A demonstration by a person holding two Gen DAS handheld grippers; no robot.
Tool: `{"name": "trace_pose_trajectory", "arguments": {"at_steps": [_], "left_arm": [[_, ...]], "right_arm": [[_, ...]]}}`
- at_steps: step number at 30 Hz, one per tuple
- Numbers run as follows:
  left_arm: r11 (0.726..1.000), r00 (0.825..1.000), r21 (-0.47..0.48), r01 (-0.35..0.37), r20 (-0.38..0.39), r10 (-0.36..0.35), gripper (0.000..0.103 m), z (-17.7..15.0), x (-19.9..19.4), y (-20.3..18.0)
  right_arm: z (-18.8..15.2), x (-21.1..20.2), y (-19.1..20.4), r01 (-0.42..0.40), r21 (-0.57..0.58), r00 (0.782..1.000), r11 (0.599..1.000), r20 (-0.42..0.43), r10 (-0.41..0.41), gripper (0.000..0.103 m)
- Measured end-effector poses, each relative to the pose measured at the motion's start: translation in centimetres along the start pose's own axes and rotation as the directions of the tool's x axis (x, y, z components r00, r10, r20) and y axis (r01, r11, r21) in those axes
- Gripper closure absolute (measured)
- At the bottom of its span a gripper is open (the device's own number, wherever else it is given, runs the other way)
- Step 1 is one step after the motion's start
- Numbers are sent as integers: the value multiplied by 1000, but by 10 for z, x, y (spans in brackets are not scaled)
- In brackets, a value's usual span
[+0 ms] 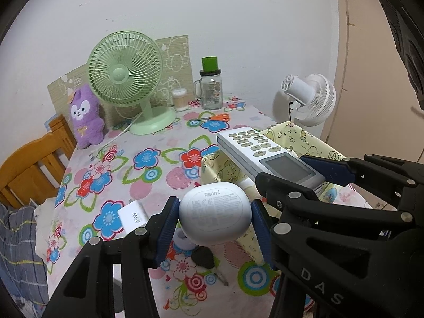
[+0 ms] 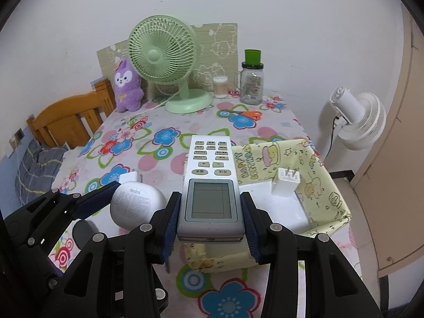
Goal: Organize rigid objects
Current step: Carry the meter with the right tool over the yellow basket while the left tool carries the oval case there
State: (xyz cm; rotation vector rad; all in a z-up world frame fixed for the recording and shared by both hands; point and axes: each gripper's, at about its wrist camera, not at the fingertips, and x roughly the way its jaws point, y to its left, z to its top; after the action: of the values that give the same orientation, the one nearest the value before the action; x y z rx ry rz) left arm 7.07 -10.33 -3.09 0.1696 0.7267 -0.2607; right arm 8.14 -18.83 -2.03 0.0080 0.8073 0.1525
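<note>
The left tongs (image 1: 213,218) clench a white Redmi earbud case (image 1: 215,213) above the flowered surface (image 1: 148,175). The right tongs (image 2: 210,218) grasp a white remote control (image 2: 210,182) over the near edge of the yellow fabric box (image 2: 328,198), where a white charger plug (image 2: 285,185) stands.

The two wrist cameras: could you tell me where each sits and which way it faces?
Left wrist: on the left gripper, looking down-forward over its fingers shut on the earbud case; the right gripper crosses at right.
Right wrist: on the right gripper, looking down-forward over the remote it grips, above the yellow box; the left gripper shows lower left.
Shared: floral table, green fan, both held items.
</note>
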Motion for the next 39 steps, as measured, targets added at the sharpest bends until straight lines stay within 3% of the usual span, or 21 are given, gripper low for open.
{"name": "trace_pose_trajectory", "arguments": {"at_steps": [24,39], "left_arm": [[995,997,71,70,-47,-67,46,18,37,-42],[990,991,110,92,-105,-80,46,22,67,-57]], "right_arm": [[1,18,-56,45,77,998,996,-39,-43,56],[-2,52,-85,23,151,992,988,-124,-4,56]]}}
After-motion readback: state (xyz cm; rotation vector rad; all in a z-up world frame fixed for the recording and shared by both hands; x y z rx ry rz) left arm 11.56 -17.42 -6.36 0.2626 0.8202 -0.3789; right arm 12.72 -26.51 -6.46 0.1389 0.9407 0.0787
